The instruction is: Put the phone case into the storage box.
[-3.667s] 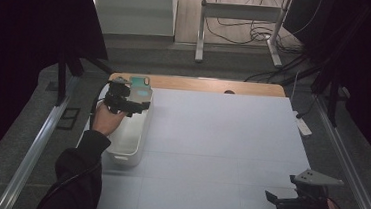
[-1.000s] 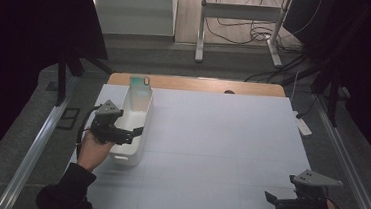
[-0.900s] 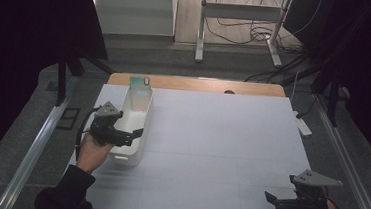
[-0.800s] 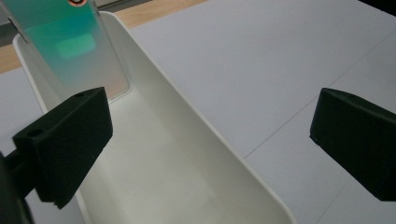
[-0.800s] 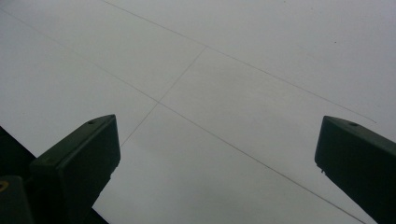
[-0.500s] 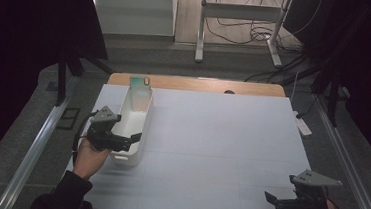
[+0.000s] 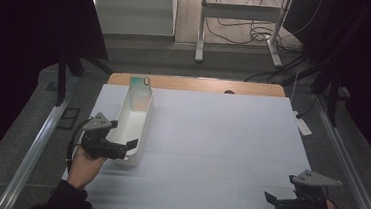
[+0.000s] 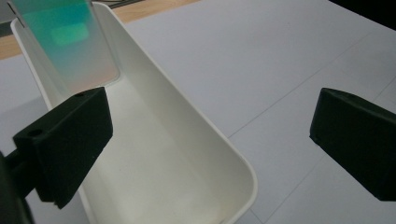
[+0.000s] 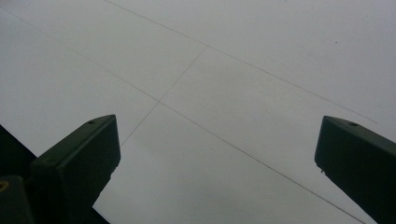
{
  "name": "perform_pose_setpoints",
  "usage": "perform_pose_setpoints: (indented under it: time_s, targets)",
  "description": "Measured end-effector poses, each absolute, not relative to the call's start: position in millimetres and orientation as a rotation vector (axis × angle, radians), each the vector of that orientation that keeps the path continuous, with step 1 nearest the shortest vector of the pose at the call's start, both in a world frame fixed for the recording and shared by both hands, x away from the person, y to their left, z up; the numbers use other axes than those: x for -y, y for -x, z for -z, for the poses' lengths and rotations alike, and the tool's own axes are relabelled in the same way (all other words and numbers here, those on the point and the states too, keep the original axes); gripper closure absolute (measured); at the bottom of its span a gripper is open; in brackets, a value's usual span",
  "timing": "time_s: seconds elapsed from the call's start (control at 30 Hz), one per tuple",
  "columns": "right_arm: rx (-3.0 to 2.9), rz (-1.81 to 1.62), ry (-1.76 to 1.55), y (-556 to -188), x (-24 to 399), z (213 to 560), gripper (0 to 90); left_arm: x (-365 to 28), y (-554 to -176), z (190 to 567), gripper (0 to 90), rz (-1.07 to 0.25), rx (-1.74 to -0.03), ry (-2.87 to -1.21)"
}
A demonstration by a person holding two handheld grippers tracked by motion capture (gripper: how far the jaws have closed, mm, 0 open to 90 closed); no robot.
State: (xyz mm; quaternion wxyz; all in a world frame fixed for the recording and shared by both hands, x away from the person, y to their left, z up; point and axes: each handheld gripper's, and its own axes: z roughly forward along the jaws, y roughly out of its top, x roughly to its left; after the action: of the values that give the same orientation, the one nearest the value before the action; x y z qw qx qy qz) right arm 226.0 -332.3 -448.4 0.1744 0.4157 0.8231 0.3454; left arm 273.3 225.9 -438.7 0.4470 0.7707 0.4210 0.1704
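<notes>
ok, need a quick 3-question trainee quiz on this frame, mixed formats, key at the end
1. True or false: the left gripper has its jaws clamped on the rim of the white tray.
2. Multiple choice: where in the tray is the teal phone-like slab? A) lying flat at the near end B) leaning at the far end C) outside it, on the table
3. Fill in: the right gripper is over the bare white ____, at its near right corner.

Key: 1. False; the jaws stand wide open, one over the tray's inside, the other over the table. 2. B. 3. table.
</notes>
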Motion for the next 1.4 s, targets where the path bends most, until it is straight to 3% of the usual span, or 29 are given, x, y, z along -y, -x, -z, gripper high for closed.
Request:
perform_pose_setpoints:
  time_s: [1.4]
  targets:
    - [-2.328,-0.977,-1.192,-227,333,448,0.0,-250,-211,443,0.0,-0.464,-1.086,-1.884]
